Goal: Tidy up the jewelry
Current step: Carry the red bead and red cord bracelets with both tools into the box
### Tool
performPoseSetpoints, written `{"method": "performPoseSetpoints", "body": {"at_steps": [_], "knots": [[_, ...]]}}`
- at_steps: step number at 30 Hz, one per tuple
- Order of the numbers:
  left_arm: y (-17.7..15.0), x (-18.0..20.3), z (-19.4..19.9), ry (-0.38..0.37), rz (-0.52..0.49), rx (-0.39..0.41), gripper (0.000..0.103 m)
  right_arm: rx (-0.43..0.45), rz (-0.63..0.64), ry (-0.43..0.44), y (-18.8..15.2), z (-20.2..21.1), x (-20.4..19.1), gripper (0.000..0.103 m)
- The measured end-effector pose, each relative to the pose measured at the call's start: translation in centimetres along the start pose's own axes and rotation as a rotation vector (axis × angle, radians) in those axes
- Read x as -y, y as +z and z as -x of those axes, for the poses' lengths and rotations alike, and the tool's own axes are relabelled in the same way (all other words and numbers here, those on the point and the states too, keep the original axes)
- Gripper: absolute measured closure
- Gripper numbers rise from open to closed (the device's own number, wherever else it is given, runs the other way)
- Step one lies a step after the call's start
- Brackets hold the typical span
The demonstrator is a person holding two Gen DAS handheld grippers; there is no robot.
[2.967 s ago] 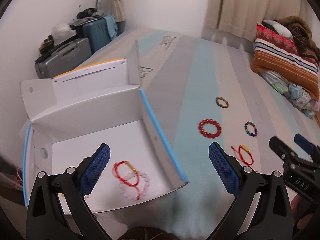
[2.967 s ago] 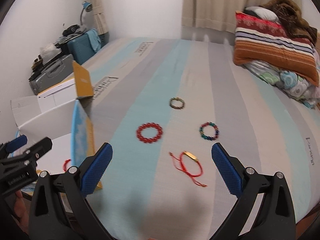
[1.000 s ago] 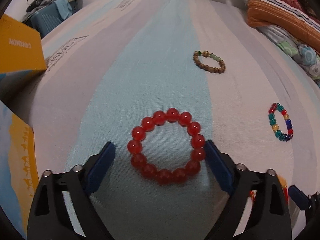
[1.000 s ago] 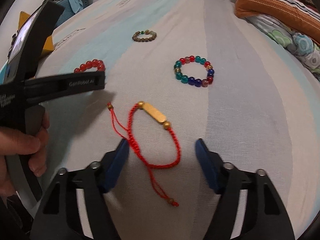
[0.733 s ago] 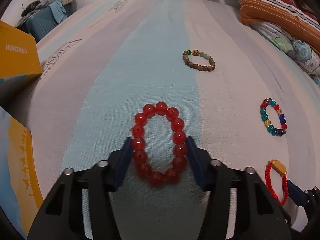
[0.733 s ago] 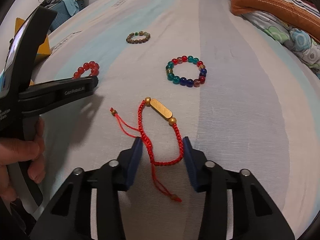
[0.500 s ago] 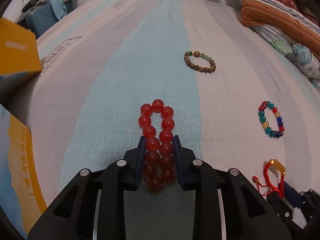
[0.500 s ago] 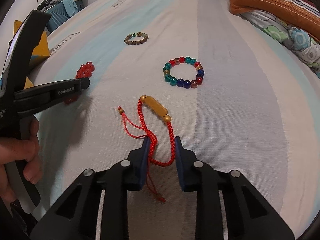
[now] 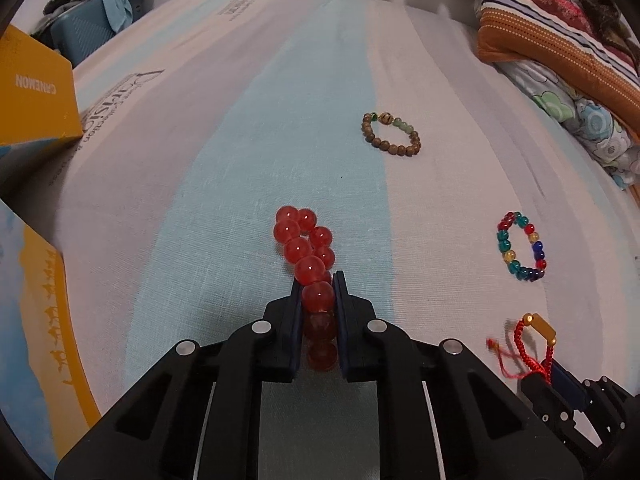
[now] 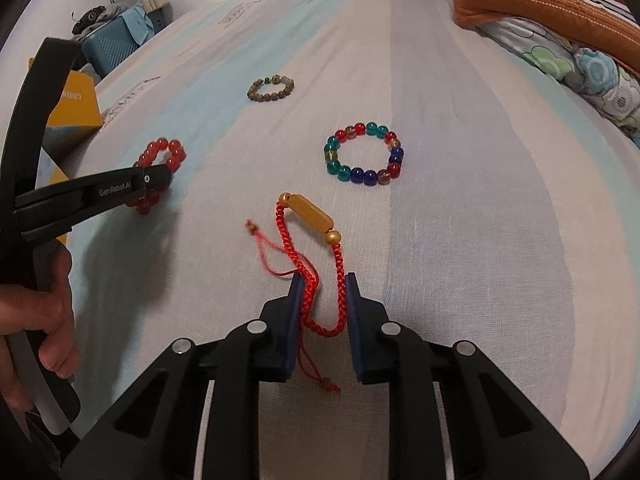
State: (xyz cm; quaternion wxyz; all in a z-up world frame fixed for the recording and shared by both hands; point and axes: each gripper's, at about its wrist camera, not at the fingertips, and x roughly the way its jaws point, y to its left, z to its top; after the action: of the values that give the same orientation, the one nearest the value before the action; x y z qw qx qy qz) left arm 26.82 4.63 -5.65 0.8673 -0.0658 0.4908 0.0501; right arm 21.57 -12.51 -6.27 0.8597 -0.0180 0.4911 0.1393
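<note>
On the striped blue-grey bedsheet [image 9: 248,128], the left gripper [image 9: 317,292] has just closed and clamps the red glass-bead bracelet [image 9: 308,256], squashing it into a narrow double row. Just to its right, the right gripper [image 10: 322,300] has just closed onto the red braided cord bracelet with gold bar [image 10: 316,240], pads pinching the loop's sides. The brown wooden-bead bracelet [image 9: 390,134] and multicoloured glass-bead bracelet [image 10: 364,154] lie loose farther up the sheet.

Striped bedsheet [image 9: 248,128], folded blankets [image 9: 560,40] at right, teal suitcase [image 9: 80,36] far left.
</note>
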Motion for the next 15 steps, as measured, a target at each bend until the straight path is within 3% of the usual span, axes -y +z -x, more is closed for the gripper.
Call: {"method": "performPoseSetpoints", "body": {"at_steps": [15], "knots": [[0.1,0.3,2.7,-0.035,-0.011,0.033,0.09,0.035,-0.031,0.029,0.7,1.1,0.5,0.084]]}}
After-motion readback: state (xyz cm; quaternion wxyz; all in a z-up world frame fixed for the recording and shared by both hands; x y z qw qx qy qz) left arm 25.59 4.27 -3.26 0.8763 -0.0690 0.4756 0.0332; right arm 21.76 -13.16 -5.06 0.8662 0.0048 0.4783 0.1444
